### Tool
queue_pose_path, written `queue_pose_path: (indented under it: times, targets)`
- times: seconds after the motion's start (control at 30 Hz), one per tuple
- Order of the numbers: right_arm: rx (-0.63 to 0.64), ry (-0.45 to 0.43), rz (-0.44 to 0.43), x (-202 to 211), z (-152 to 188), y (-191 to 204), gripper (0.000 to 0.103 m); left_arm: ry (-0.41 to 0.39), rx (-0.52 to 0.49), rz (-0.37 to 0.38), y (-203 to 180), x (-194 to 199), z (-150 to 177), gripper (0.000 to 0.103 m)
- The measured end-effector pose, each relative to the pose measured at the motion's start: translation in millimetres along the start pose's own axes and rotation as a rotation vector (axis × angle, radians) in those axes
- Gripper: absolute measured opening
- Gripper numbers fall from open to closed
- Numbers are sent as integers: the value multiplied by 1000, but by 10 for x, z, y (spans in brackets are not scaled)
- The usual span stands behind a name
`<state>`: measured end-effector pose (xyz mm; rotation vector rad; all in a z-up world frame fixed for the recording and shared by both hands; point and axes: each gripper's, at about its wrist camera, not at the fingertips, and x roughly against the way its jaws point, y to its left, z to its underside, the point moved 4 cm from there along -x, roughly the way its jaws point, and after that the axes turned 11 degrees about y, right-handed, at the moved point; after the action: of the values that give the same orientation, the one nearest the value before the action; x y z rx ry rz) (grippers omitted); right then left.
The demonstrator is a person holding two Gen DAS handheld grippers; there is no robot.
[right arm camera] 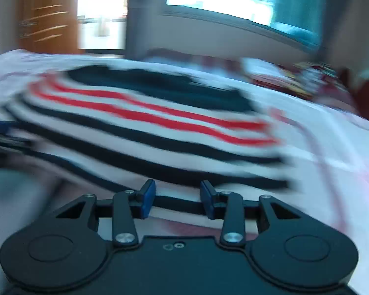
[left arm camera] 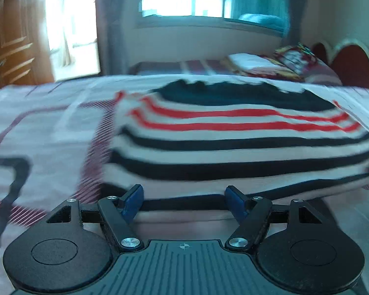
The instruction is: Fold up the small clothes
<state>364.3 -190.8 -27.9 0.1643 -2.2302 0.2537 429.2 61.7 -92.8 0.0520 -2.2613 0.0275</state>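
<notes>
Both tongs [left arm camera: 184,202] [right arm camera: 177,198] agape, empty, near striped garment [left arm camera: 233,142].

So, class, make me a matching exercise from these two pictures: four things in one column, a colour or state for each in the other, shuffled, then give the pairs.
1. striped garment
2. door
3. left tongs
4. headboard

A. wooden brown
B. open, holding nothing
C. dark red
D. white with black and red stripes, lying on the bed

Pairs: 1-D, 2-A, 3-B, 4-C
</notes>
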Motion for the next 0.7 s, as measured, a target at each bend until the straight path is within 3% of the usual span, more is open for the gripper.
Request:
queue_pose_path:
  times: [0.1, 0.13, 0.17, 0.2, 0.3, 0.4, 0.43, 0.47, 0.6, 0.67, 0.7]
  targets:
    - [-153, 28, -18, 13, 159, -629, 34, -3, 16, 7, 95, 27, -19, 73]
    - [-171, 19, -47, 65, 169, -703, 33, -6, 15, 1, 87, 34, -34, 73]
    - [-200, -10, -54, 125, 160, -772, 41, -13, 12, -1, 77, 45, -35, 73]
    - [-234, -42, -39, 182, 160, -837, 43, -6, 7, -9, 68, 22, -34, 73]
    - [-322, -37, -83, 128, 167, -976, 41, -1, 17, -13, 64, -32, -16, 73]
    - [-342, 0, -166, -11, 210, -978, 27, 4, 12, -27, 80, -49, 23, 73]
    - [-329, 8, -147, -47, 232, -977, 12, 5, 3, -35, 76, -67, 28, 73]
    - [-310, 8, -114, -37, 303, -990, 10, 6, 1, -42, 63, -75, 24, 73]
    - [-320, 6, -121, -36, 368, -1042, 10, -2, 38, -38, 72, 54, -17, 73]
    - [-319, 5, -101, 49, 301, -1009, 19, -33, 2, -111, 78, 157, 14, 73]
    - [-315, -39, -83, 160, 277, -995, 22, 28, -2, -140, 119, 67, 53, 73]
